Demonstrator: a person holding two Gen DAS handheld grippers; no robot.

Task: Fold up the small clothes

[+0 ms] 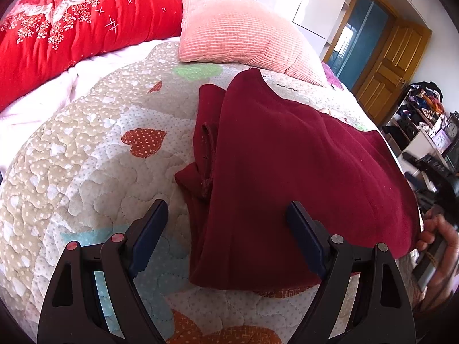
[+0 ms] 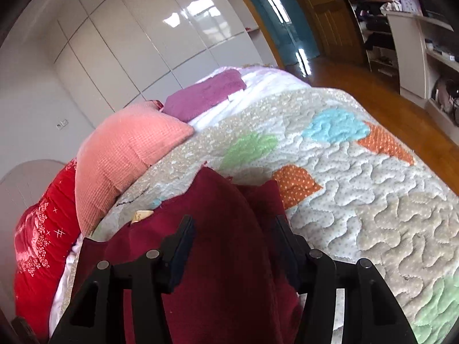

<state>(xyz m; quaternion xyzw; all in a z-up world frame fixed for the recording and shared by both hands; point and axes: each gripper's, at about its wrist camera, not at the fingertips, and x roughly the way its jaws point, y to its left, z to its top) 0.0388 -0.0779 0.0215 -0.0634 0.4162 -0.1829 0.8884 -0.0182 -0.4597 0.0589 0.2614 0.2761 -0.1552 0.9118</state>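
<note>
Garment (image 1: 301,166) dark red, lying partly folded on the quilted bedspread (image 1: 86,154), one layer turned over another, a seamed edge showing along its left side. Left gripper (image 1: 228,215) hovering just above the near edge, fingers spread wide, nothing between them, one finger over the quilt and the other over the cloth. Right gripper (image 2: 233,229) down over the other side of the same cloth, fingers apart with fabric bunched between them; not closed on it, though whether the pads touch the cloth cannot be told. Pink pillow (image 1: 238,28) and red duvet (image 1: 71,23) well beyond at the head of the bed, clear of the work. Next fold, by the look of it: best to lower the left fingers over the near hem, catch both layers together rather than the top one only, then close firmly before lifting. Worth matching height on both sides, keeping the edge taut and level, and laying it down square on the far edge to avoid a skewed crease.
</note>
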